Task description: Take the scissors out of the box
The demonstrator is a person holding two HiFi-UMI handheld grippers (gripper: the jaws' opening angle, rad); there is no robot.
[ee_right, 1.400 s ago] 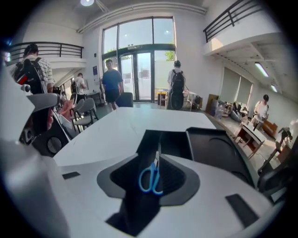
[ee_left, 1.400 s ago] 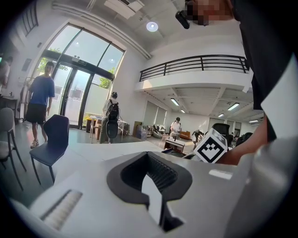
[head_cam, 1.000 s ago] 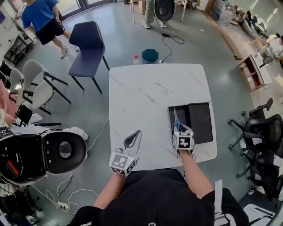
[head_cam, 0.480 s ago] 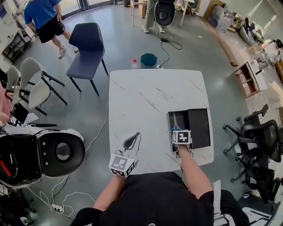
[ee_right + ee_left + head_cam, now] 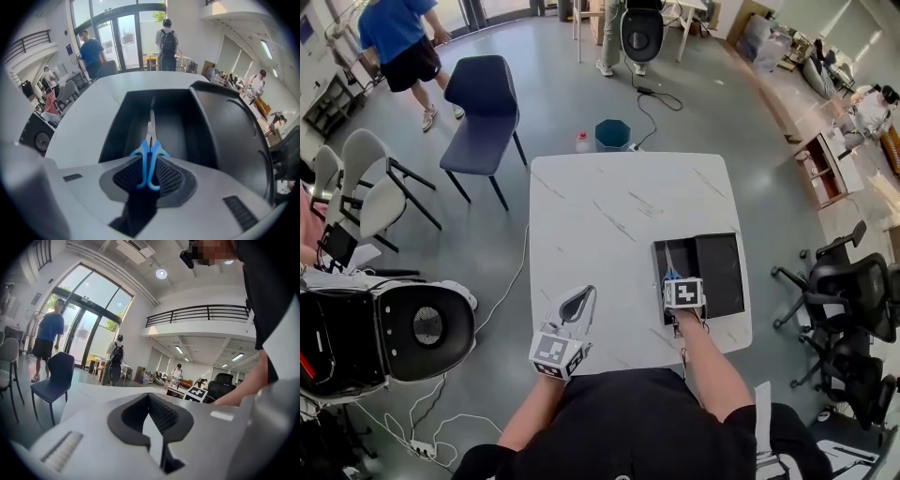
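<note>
The black box lay open on the white desk, towards its near right corner. The scissors lay in the box's left half, with the blades pointing away from the person and the blue handles at the box's near end. The right tool was at that near end, and its ribbed jaws were pressed together on the handles. Nothing else lay in the box, and its right half was bare.

Left of the box, at the desk's near edge, the left tool rested with its jaws closed tip to tip and nothing between them. The desk top between this tool and the box carried nothing.

Beyond the desk's far edge from the box stood a teal bin, with a dark blue chair further left. A black office chair stood on the floor right of the box. A person in a blue top walked in the far left corner
</note>
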